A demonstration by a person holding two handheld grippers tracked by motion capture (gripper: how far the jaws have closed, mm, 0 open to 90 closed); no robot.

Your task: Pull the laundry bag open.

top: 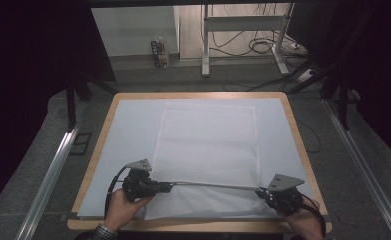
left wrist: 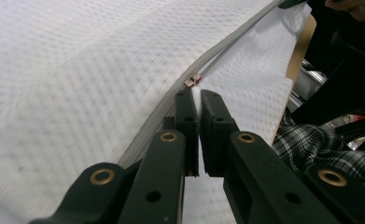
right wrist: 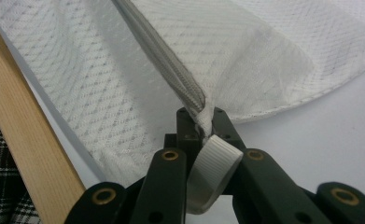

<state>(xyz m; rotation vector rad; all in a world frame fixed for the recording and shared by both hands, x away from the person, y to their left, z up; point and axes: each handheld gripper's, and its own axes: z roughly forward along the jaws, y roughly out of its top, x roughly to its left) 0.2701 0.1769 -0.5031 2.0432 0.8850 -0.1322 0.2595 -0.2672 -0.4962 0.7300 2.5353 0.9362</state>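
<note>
White mesh bag (top: 208,145) is lying flat on the table (top: 103,125) while I am pinching its zipper pull (left wrist: 193,81) tight in my left gripper (top: 169,187) and clamping the end loop (right wrist: 213,163) in my right gripper (top: 259,191), keeping the zipper (top: 213,185) stretched straight for sliding.

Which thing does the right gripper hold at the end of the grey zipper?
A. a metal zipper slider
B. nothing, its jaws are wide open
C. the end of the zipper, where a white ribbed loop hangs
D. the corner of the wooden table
C: in the right gripper view the right gripper is shut on the end of the grey zipper of the white mesh cover, and a white ribbed loop hangs between its jaws.
</note>
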